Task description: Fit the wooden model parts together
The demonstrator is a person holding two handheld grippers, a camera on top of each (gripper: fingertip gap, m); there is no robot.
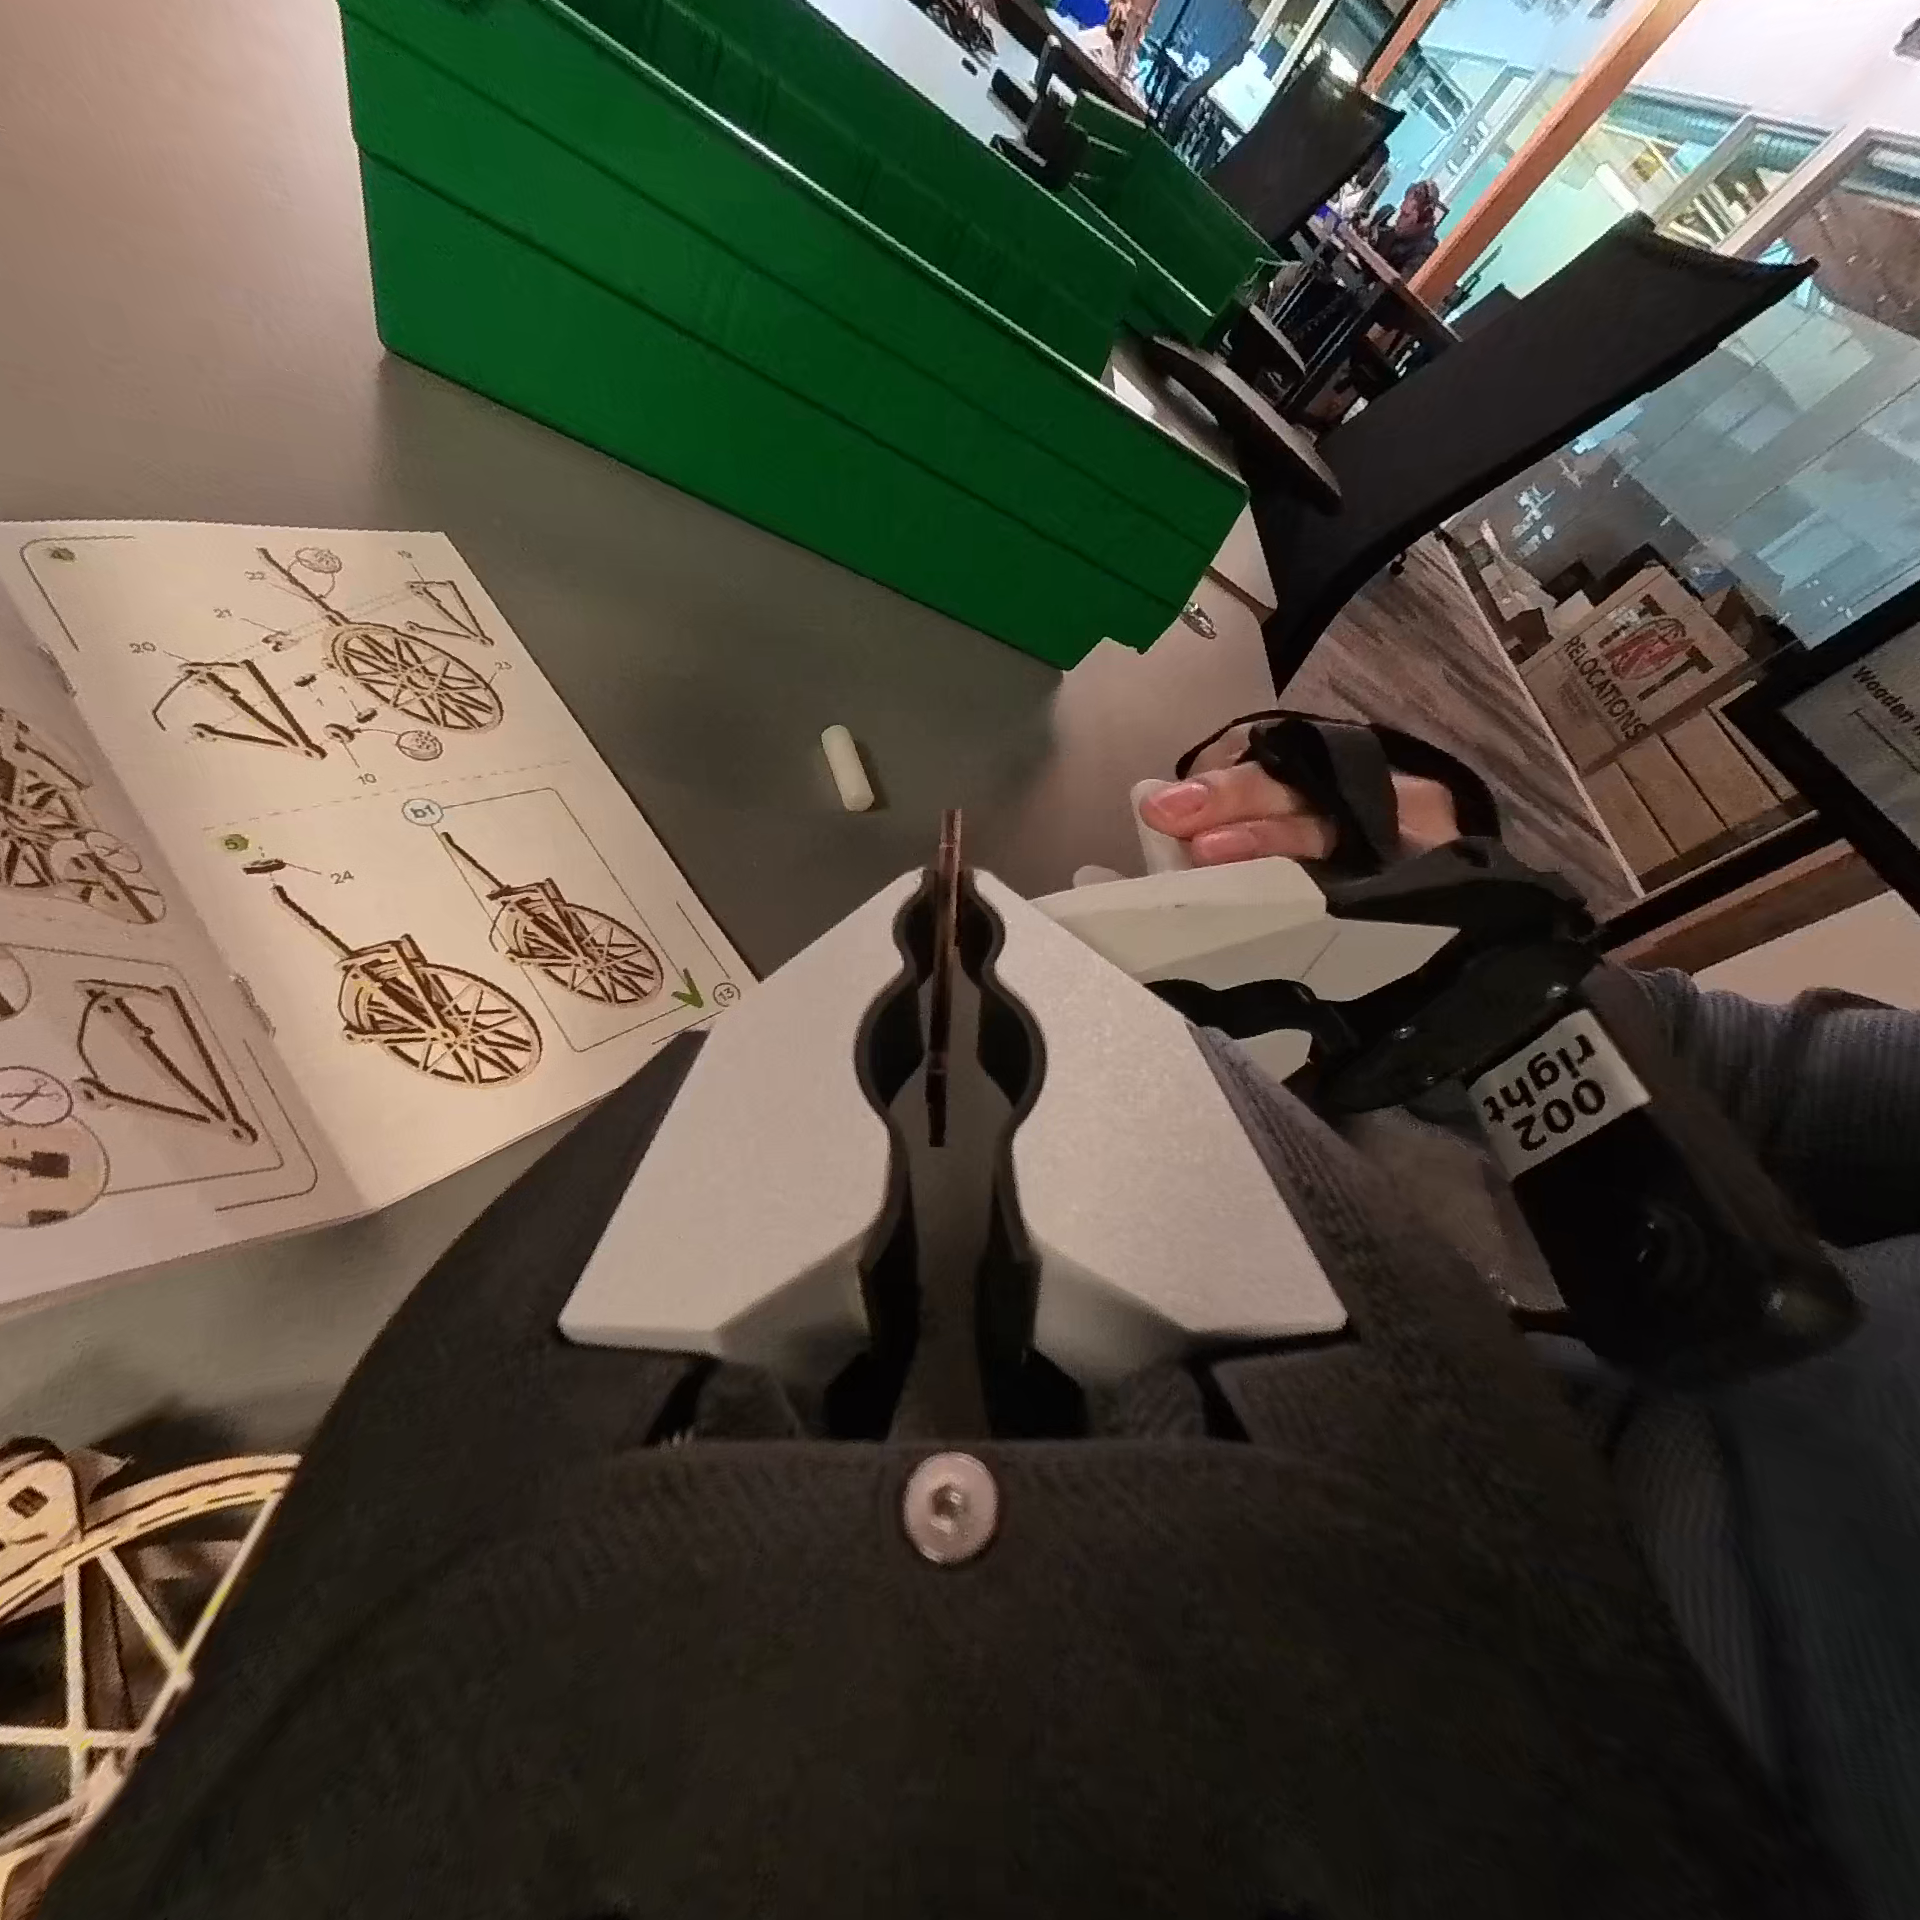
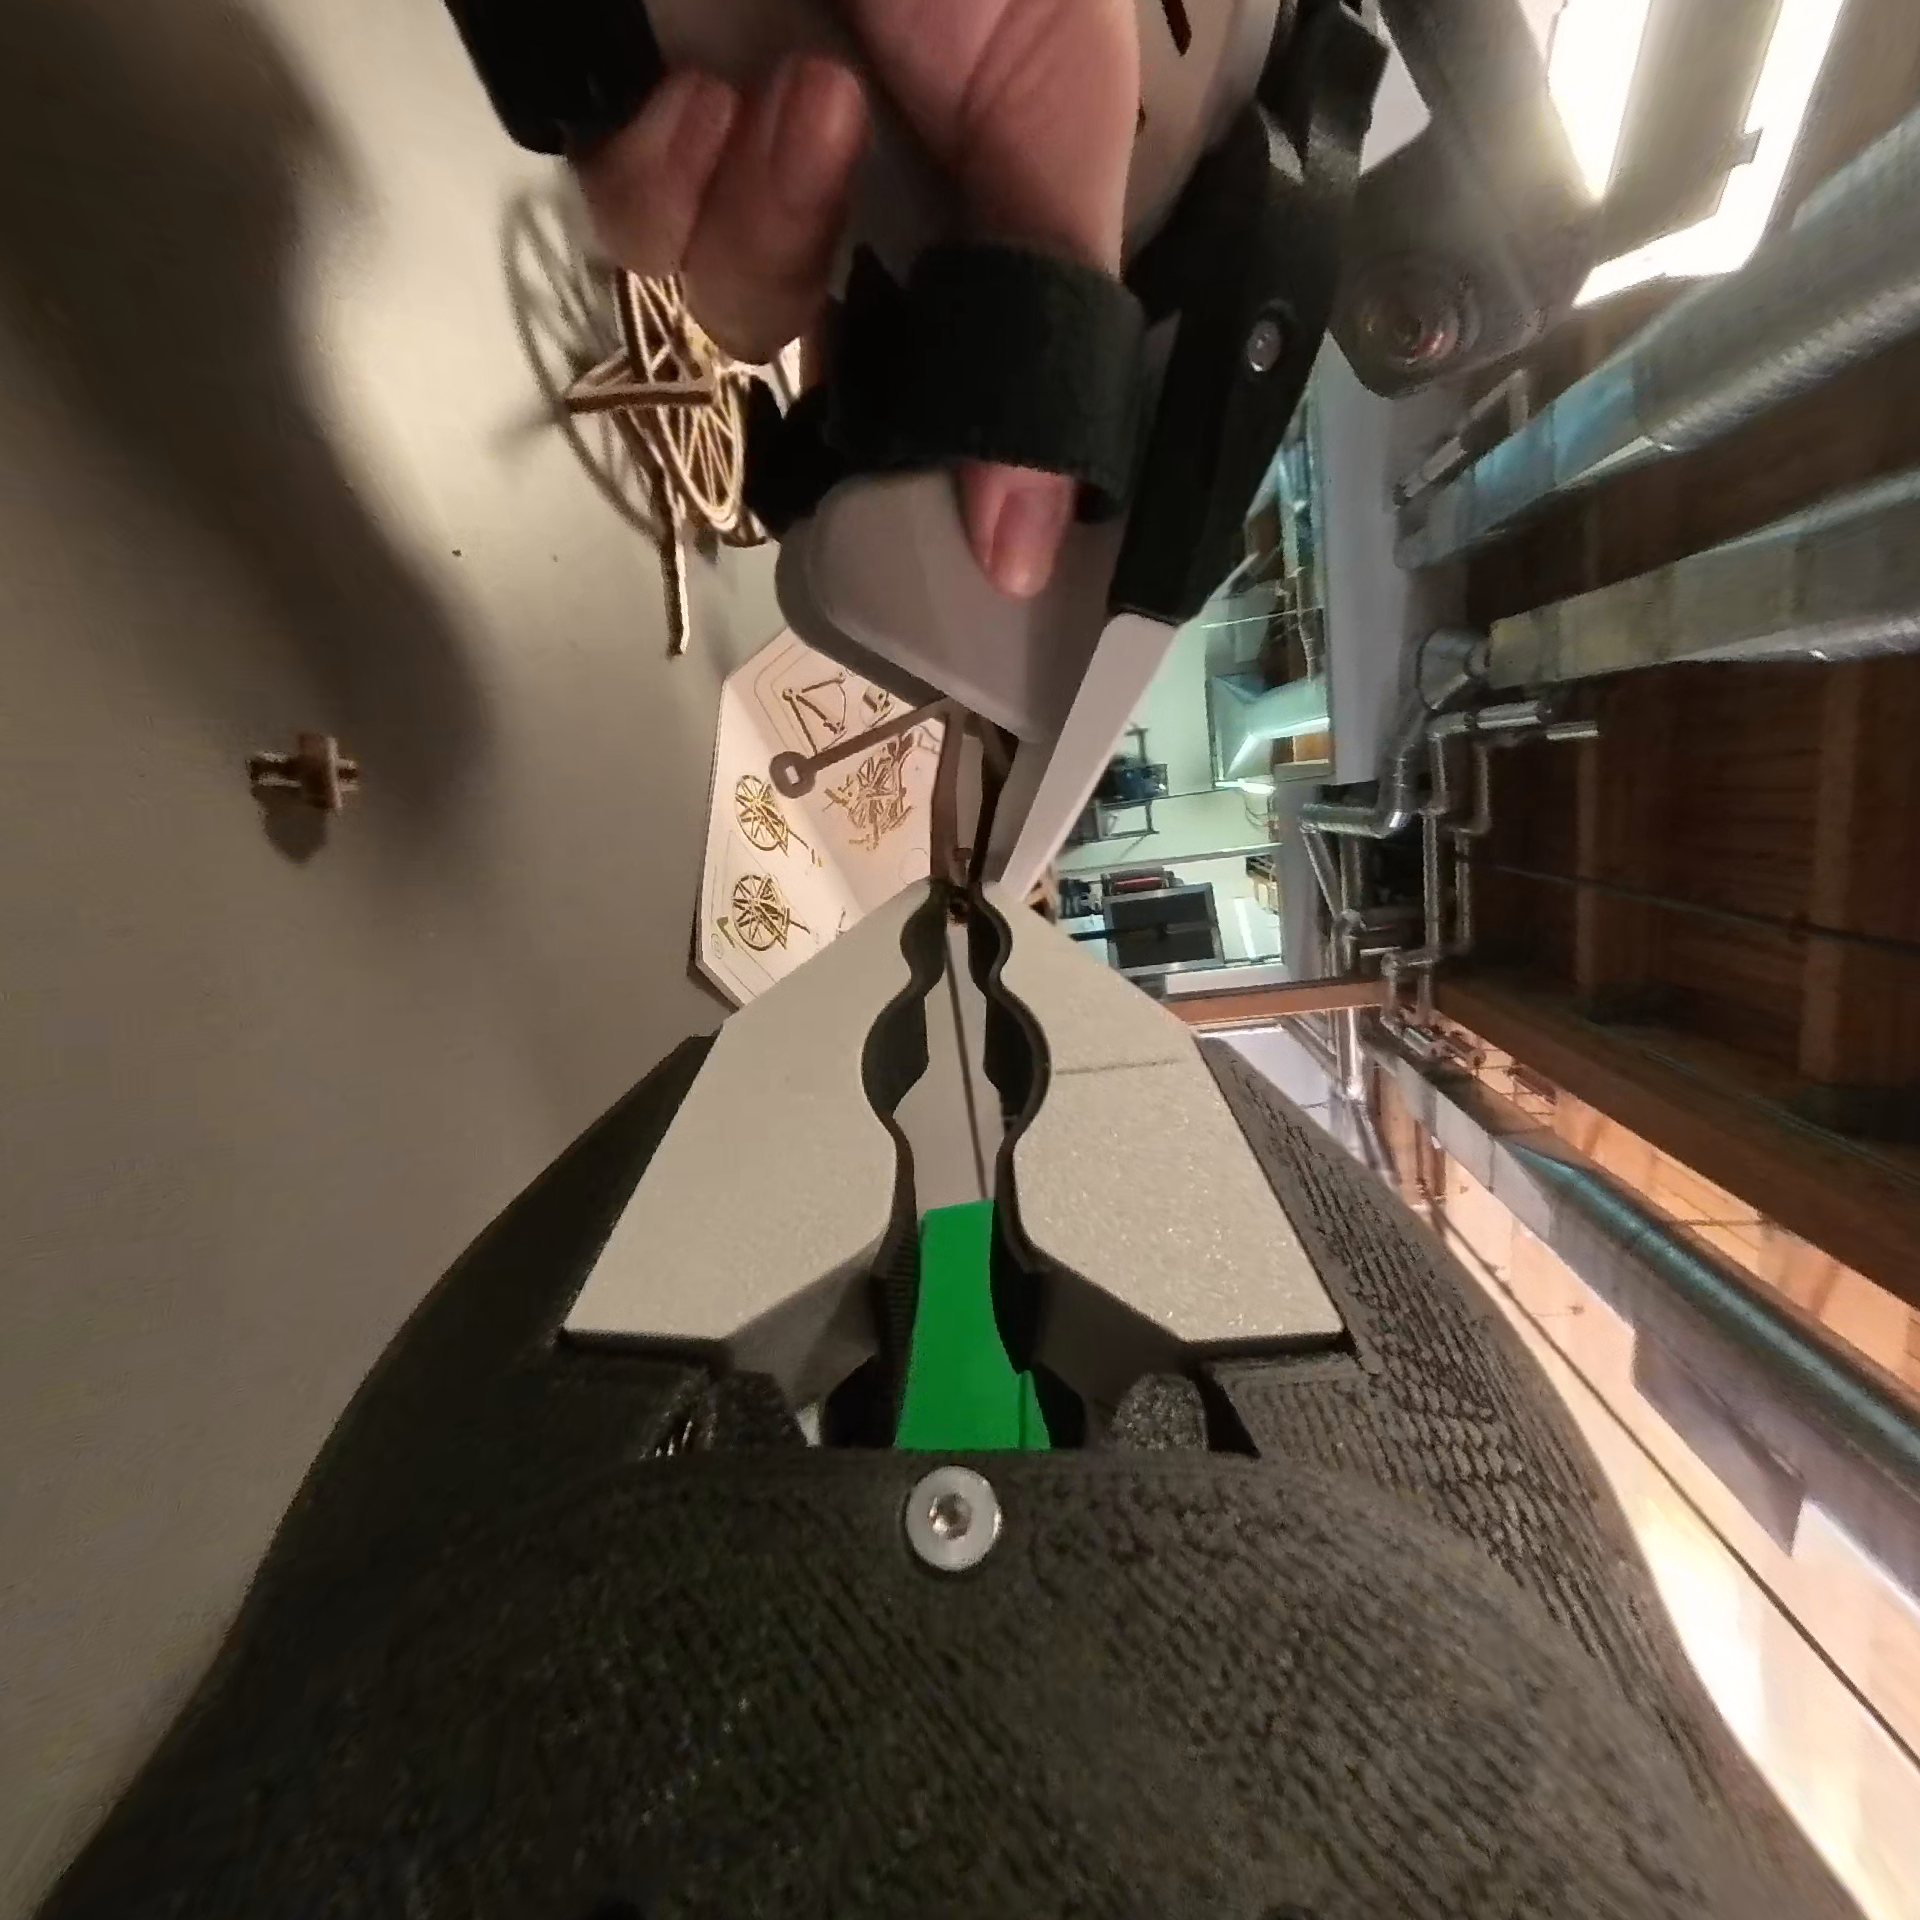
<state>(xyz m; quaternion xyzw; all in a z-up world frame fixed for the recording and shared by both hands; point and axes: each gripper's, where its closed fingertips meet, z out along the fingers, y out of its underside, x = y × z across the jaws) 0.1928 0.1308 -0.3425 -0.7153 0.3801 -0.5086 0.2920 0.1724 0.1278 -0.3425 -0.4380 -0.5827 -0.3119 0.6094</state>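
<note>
My left gripper is shut on a thin dark wooden frame part, seen edge-on between its white fingers. In the right wrist view the same part shows as a slender bent strut with a square end, running from the left gripper down into my right gripper, whose tips are shut on its lower end. The right gripper lies just right of the left one, hand-held. A spoked wooden wheel assembly lies on the table; it also shows in the right wrist view.
An open instruction booklet lies left of the grippers. Stacked green boxes stand behind. A small white cylinder lies on the grey table. A small wooden connector sits apart. A black chair stands beyond the table edge. My left gripper's tips are some 11 cm from the small white cylinder.
</note>
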